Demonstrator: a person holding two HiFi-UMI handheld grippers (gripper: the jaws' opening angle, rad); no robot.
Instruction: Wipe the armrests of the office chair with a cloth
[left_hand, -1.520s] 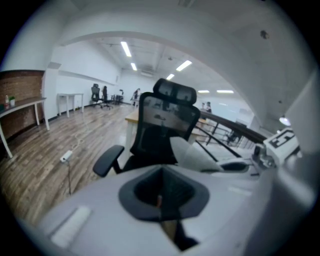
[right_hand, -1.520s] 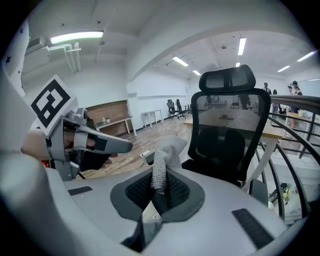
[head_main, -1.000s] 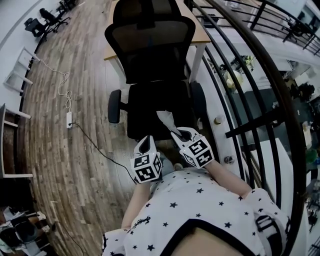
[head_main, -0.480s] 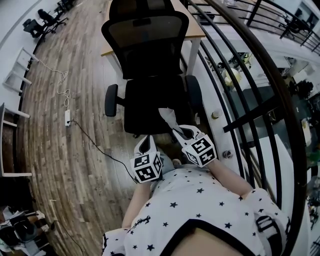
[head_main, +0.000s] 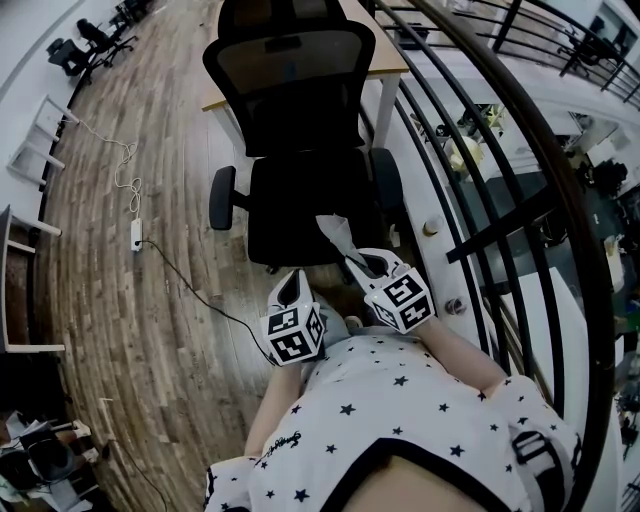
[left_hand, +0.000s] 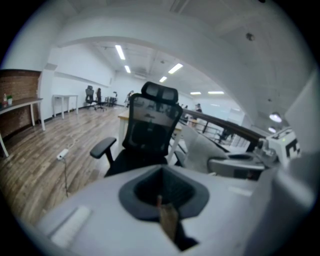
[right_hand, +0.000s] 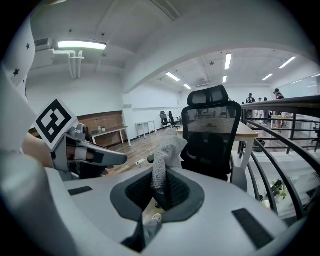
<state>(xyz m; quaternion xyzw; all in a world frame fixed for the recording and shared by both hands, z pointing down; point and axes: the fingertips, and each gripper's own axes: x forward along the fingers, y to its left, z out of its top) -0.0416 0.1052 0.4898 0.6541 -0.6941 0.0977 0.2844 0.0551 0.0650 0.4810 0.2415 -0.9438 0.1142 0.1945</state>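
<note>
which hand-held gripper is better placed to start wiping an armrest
Right: the right hand-held gripper is shut on the cloth, held out toward the armrest on that side. The left hand-held gripper is shut and empty.

The chair (head_main: 300, 190) stands ahead of me, bench (head_main: 388, 55) behind it, railing (head_main: 500, 240) to its right, power strip (head_main: 134, 236) on the floor (head_main: 120, 330) to its left. My left claw (head_main: 292, 285) and right claw (head_main: 365, 268) sit before its seat, cloth (head_main: 335, 235) in the right.
</note>
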